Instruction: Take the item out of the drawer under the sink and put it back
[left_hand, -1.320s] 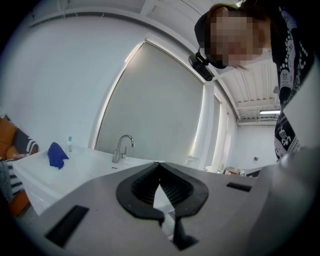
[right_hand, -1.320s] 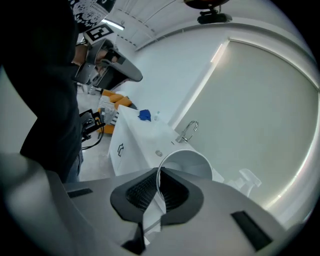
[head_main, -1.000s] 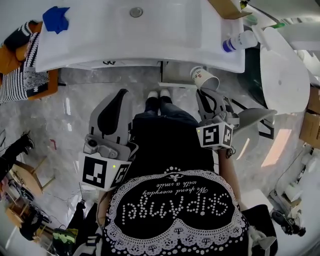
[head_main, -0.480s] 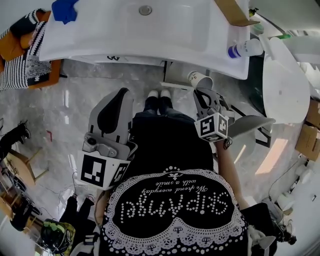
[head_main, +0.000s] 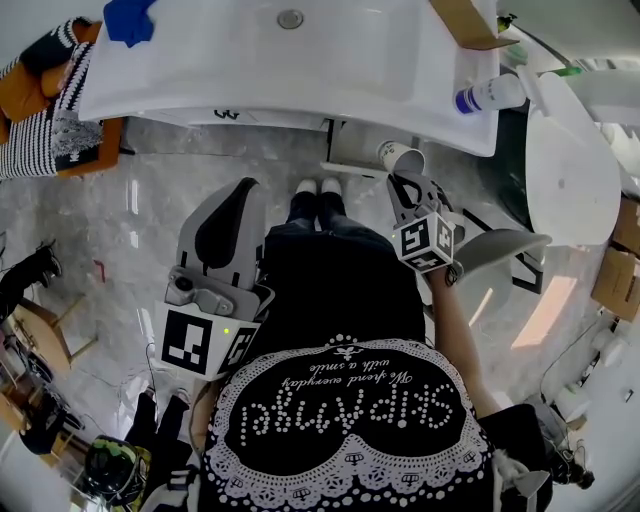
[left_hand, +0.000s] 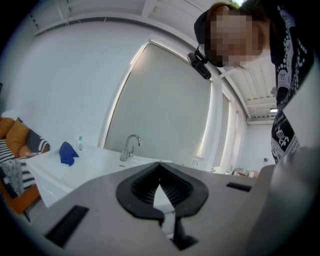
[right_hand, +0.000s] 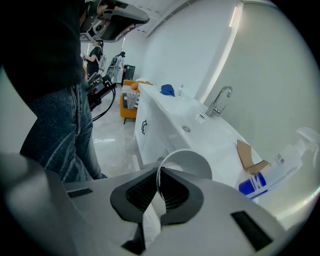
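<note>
A white paper cup (head_main: 400, 157) with red print hangs just below the front edge of the white sink counter (head_main: 200, 90), mouth turned up and sideways. My right gripper (head_main: 402, 181) is shut on the cup's rim. In the right gripper view the thin cup wall (right_hand: 187, 163) runs between the ribbed pads, which are nearly together. The white cabinet front (right_hand: 150, 125) under the sink, with a black handle, lies beyond the cup. My left gripper (head_main: 243, 186) is held at the person's left side, shut and empty, its jaws (left_hand: 160, 166) meeting at the tip.
On the counter are a faucet (right_hand: 220, 98), a blue cloth (head_main: 128, 18), a torn piece of cardboard (right_hand: 248, 156) and a blue-and-white bottle (head_main: 488, 97). The person's jeans and shoes (head_main: 318, 188) stand before the cabinet. An orange seat with striped fabric (head_main: 45, 110) stands left, a toilet (head_main: 565, 150) right.
My right gripper has sunk with the cup, which now looks smaller and lower against the cabinet. The left gripper has stayed where it was.
</note>
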